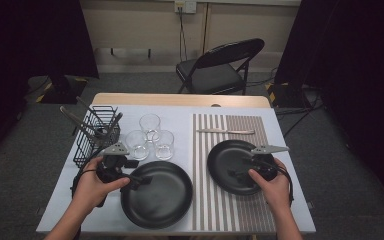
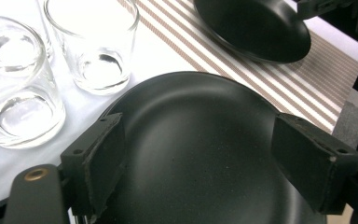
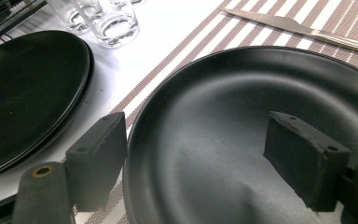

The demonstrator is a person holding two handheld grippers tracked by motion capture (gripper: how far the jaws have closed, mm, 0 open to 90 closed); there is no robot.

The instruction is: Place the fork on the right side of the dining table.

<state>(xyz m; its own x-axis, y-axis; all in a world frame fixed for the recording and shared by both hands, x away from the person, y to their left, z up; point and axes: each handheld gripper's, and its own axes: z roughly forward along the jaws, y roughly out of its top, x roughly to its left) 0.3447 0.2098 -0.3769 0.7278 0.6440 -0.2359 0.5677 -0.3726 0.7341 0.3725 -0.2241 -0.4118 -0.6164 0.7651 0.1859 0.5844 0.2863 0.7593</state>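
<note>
While its jaws gape, the right tool [image 3: 193, 158] straddles the plate's [image 3: 261, 93] rim.

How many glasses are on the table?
3: one glass at the back, one front-left and one front-right, clustered between the wire basket and the striped mat.

Spread wide over a black plate [image 2: 205, 154], the left tool [image 2: 214, 163]; three empty glasses [image 2: 95, 44] at upper left, second black plate [image 2: 256, 28] on striped mat [image 2: 307, 88] upper right.

Table [image 1: 55, 200]: plates, glasses, striped mat.
</note>
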